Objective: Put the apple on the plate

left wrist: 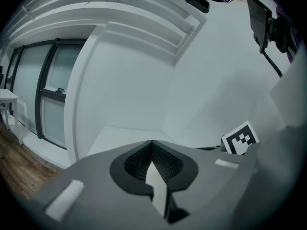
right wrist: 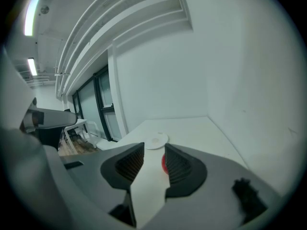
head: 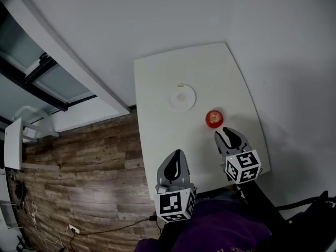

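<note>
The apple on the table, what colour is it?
The apple is red, clearest in the head view.

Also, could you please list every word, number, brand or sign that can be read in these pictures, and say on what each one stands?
No text here can be read.
Left marker cube: black-and-white square pattern only, no letters.
Right marker cube: the same kind of pattern, no letters.
Plate: faint mark in its middle, too small to read.
Purple garment: pale marks at the lower edge, too small to read.
</note>
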Available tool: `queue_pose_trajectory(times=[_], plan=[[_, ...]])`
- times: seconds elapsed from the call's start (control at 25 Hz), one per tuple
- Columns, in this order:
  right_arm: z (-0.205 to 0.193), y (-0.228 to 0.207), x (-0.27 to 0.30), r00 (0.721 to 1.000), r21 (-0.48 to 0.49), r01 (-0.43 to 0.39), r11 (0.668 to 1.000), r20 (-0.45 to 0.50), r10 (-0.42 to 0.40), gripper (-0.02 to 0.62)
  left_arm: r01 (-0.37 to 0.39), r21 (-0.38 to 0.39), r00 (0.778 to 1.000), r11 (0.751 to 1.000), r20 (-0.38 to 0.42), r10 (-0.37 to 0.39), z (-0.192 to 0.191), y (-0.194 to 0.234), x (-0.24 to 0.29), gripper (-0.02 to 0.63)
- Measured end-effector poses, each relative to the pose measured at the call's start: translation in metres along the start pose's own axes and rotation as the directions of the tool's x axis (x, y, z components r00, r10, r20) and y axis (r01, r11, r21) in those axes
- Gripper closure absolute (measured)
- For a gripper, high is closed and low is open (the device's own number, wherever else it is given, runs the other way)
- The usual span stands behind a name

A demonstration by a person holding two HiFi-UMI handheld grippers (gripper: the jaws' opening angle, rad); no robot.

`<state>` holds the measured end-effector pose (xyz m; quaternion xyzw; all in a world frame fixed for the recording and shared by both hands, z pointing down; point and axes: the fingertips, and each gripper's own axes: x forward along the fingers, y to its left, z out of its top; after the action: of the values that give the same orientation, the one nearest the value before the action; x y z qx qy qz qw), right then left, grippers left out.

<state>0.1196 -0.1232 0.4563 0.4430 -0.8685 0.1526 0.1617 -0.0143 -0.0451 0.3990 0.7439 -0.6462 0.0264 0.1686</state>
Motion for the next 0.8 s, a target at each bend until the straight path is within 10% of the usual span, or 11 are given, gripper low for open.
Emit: queue_pose_trajectory(times=[0.8], plan=[[-0.023, -0.039, 0.057, 0.989, -0.041, 0.092, 0.995, -0.115, -0.096, 0.351, 0.068, 0.036, 0.996, 0.997, -0.066, -0.065, 0.012, 0.026, 0.045, 0.598]])
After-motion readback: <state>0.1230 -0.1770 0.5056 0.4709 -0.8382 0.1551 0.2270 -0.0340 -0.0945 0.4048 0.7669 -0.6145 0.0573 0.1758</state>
